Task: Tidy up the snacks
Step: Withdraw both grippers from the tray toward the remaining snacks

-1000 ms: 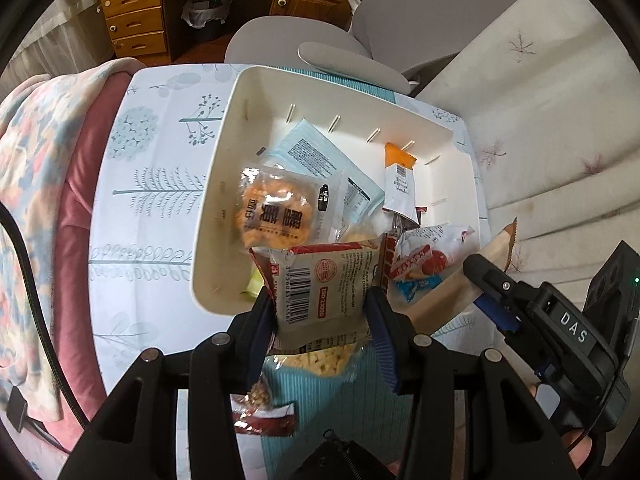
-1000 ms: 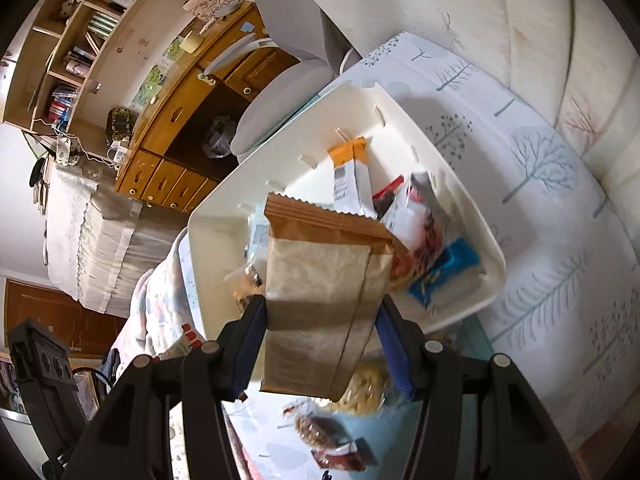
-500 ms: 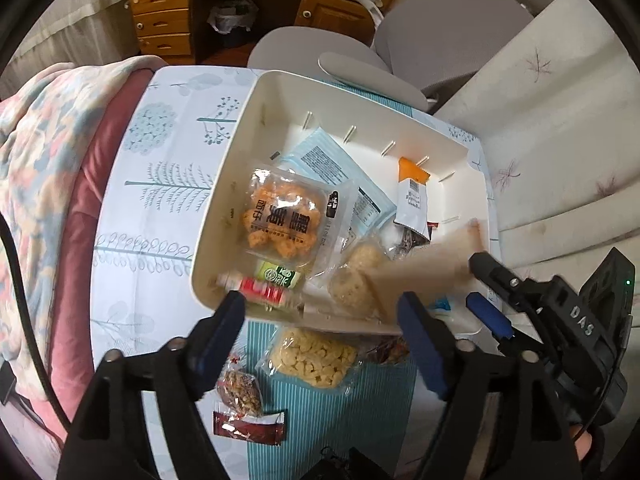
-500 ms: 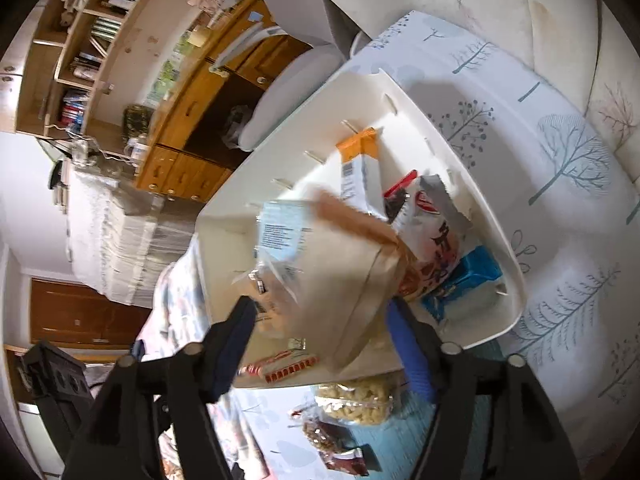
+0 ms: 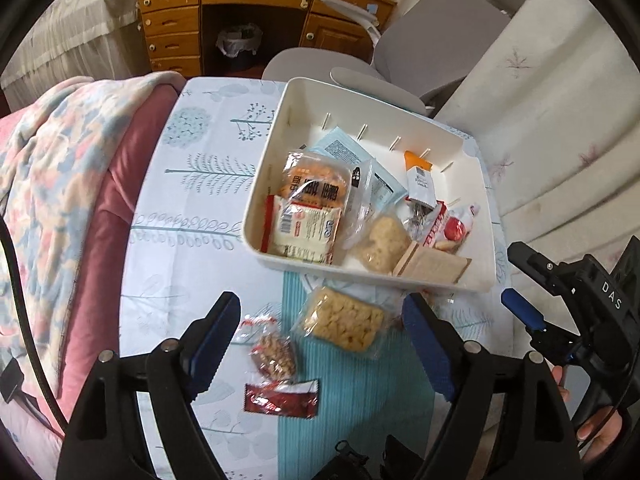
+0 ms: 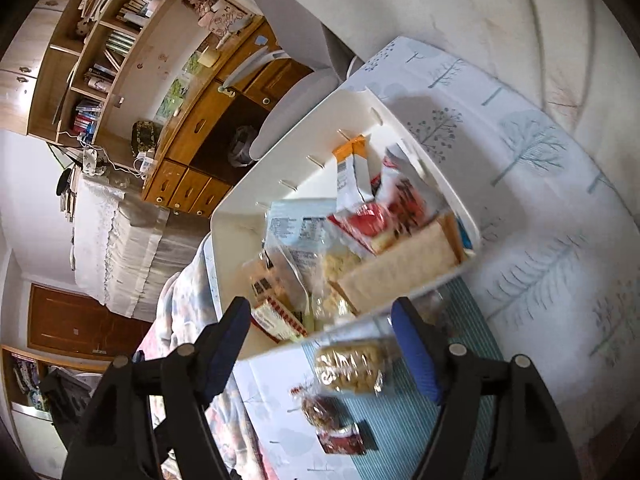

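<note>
A white bin (image 5: 280, 128) (image 6: 224, 240) on the tree-print table holds several snack packs, among them a red-and-white pack (image 5: 304, 232) and a brown paper pack (image 5: 434, 266) (image 6: 400, 268). On the table in front of it lie a yellow cracker pack (image 5: 344, 322) (image 6: 352, 368), a nut pack (image 5: 274, 354) (image 6: 320, 410) and a dark red packet (image 5: 282, 398) (image 6: 344, 440). My left gripper (image 5: 324, 344) is open and empty above these loose packs. My right gripper (image 6: 320, 344) is open and empty near the bin's front edge; it also shows in the left wrist view (image 5: 524, 284).
A teal striped mat (image 5: 360, 400) lies under the loose packs. A pink floral blanket (image 5: 48, 200) covers the left side. A grey chair (image 5: 400, 52) and a wooden desk (image 5: 240, 20) stand beyond the table. A cream sofa back (image 5: 560, 120) is at right.
Both grippers opened and pulled back. The red-and-white pack left my left gripper and the brown paper pack left my right gripper; both now lie in the bin.
</note>
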`<state>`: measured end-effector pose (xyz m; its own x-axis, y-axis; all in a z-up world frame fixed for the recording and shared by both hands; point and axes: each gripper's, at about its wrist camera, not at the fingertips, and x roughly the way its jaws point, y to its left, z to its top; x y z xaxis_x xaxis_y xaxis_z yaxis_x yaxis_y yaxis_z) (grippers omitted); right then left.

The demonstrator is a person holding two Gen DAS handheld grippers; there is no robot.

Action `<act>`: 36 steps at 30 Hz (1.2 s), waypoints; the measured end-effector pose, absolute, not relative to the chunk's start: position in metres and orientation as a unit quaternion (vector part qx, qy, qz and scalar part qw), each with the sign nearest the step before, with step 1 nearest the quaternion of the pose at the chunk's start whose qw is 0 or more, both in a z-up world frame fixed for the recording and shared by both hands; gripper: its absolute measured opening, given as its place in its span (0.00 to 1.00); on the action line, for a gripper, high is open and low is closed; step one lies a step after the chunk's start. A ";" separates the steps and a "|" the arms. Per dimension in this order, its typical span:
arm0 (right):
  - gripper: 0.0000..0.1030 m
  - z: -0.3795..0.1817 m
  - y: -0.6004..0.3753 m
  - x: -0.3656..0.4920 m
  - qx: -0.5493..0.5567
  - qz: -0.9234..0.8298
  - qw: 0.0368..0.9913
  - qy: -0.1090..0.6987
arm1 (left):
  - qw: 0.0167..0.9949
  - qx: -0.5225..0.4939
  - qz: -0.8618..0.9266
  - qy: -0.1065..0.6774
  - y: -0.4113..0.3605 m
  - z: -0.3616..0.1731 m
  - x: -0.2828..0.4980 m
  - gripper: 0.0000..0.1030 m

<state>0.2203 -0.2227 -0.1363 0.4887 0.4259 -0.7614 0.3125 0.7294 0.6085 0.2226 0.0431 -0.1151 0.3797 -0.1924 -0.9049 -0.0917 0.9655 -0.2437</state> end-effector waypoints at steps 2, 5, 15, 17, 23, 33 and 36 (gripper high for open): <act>0.71 -0.135 -0.218 0.206 0.362 0.033 0.784 0.503 | 0.827 -0.127 -0.031 0.547 0.050 -0.112 0.207 0.80; 0.71 -0.135 -0.212 0.185 0.357 0.026 0.787 0.502 | 0.829 -0.130 -0.033 0.543 0.060 -0.112 0.188 0.80; 0.71 -0.135 -0.191 0.121 0.314 -0.006 0.812 0.492 | 0.829 -0.119 -0.025 0.546 0.081 -0.130 0.121 0.80; 0.71 -0.136 -0.189 0.110 0.299 -0.009 0.819 0.490 | 0.831 -0.108 -0.021 0.546 0.080 -0.135 0.111 0.80; 0.71 -0.152 -0.195 0.096 0.270 -0.027 0.824 0.497 | 0.827 -0.085 -0.004 0.556 0.073 -0.159 0.097 0.80; 0.71 -0.183 -0.203 0.120 0.201 0.014 0.826 0.527 | 0.794 -0.082 0.028 0.601 0.055 -0.201 0.098 0.80; 0.71 -0.193 -0.202 0.136 0.172 0.034 0.824 0.539 | 0.786 -0.078 0.043 0.611 0.048 -0.212 0.102 0.80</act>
<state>0.1358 -0.2017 -0.1929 0.4161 0.2411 -0.8768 0.1306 0.9384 0.3200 0.1019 0.0480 -0.2124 0.2485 -0.0285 -0.9682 -0.1633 0.9840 -0.0709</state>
